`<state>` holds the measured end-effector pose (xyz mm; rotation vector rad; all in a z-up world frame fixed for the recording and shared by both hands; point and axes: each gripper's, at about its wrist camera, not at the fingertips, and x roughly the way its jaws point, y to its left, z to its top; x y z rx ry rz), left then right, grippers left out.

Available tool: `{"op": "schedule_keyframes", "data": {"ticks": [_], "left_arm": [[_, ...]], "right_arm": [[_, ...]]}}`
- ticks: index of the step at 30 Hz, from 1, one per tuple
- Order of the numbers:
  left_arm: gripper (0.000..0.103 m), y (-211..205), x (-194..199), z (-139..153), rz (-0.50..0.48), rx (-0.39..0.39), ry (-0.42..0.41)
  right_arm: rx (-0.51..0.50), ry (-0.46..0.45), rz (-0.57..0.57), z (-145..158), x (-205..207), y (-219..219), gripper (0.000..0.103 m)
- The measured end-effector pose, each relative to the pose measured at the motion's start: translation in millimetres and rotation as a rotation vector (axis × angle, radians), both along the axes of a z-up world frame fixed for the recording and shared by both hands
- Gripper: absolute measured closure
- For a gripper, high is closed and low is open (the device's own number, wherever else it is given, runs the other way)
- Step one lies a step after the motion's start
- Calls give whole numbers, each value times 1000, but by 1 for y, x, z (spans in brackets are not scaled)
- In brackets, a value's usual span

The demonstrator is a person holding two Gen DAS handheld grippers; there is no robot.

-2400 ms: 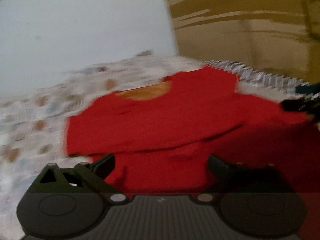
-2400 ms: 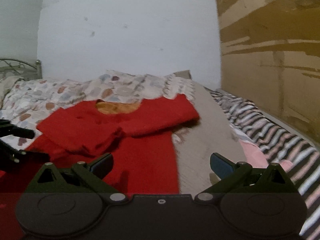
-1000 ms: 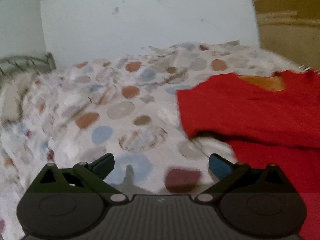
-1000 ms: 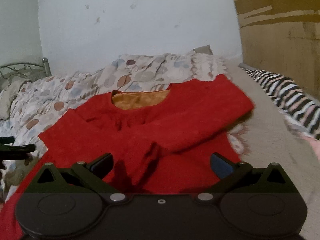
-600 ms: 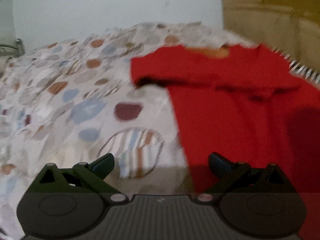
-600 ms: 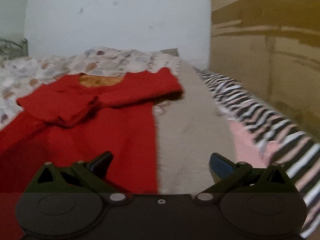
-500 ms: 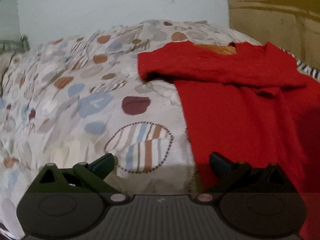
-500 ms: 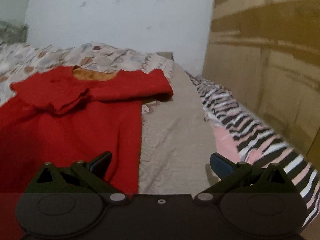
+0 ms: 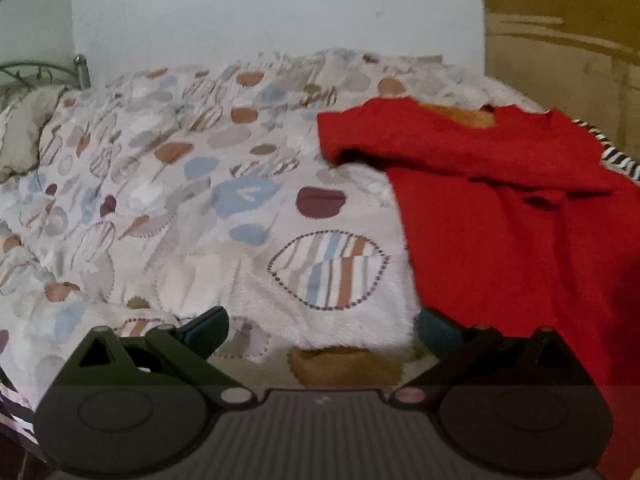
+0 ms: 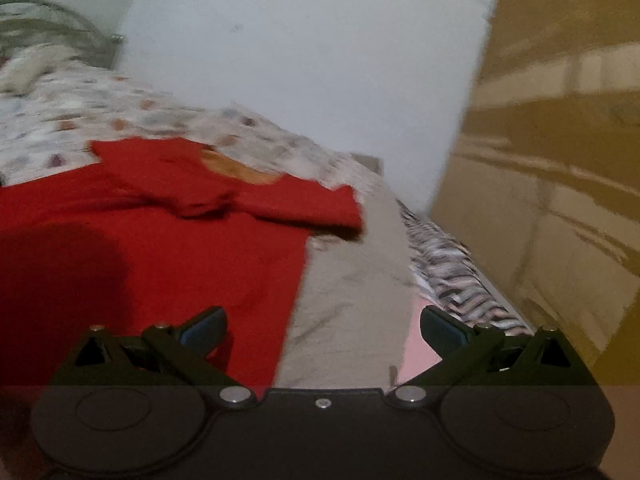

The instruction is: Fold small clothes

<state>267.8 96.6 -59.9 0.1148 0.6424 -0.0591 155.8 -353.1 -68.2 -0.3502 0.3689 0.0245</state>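
Red sweater (image 9: 500, 208) lies spread on the bed, filling the right half of the left wrist view and the left half of the right wrist view (image 10: 160, 240), neckline with its orange lining (image 9: 464, 116) toward the wall at the top of the frame. Both sleeves look already folded in across the chest: one red band runs from the upper centre toward the right edge in the left view, and in the right view a sleeve end (image 10: 200, 204) sits bunched at centre-left under the collar. So my read is that the sleeve folds are done and the body is still full length, with the lower hem not yet brought up; at least one more fold is left, probably bottom to top. Left gripper (image 9: 320, 326) is released, jaws wide apart with nothing between them, low in frame over the spotted blanket (image 9: 180, 200) just beside the sweater's left edge; its right-hand fingertip sits about at that edge. Right gripper (image 10: 322, 326) is also spread and empty, straddling the sweater's right edge, one fingertip over red fabric and the other over the grey sheet (image 10: 352, 280) and a pink patch. Striped cloth (image 10: 452, 272) lies along the right side by the brown wall. Right view is motion-blurred, so the fine hem position is unclear. Both grippers look placed near the lower corners, likely for the hem grab.
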Motion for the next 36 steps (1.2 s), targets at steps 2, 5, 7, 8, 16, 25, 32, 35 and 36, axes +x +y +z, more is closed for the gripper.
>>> {"op": "schedule_keyframes", "data": {"ticks": [2,5,7,8,16,25,32,35,36], "left_arm": [[0,-3,-13,6,-25,-8,-20],[0,-10,-25,12,-46,-8,-37],[0,-15,-29,15,-60,-10,-36],[0,-18,-32,16,-67,-10,-36],[0,-34,-45,21,-107,37,-41],[0,-33,-55,24,-115,-18,-31],[0,-40,-61,24,-157,-42,-46],[0,-42,-64,23,-173,-54,-50],[0,-43,-65,22,-176,-57,-50]], "right_arm": [[-55,-5,69,-5,-17,7,0],[-168,16,171,-19,-40,21,0],[-240,43,224,-32,-50,30,0],[-287,52,244,-41,-55,36,0],[-523,-47,197,-99,-53,79,1],[-776,-245,162,-136,-36,107,1],[-694,-199,239,-101,-38,89,24],[-727,-183,306,-93,-45,87,48],[-746,-193,322,-90,-47,87,62]]}}
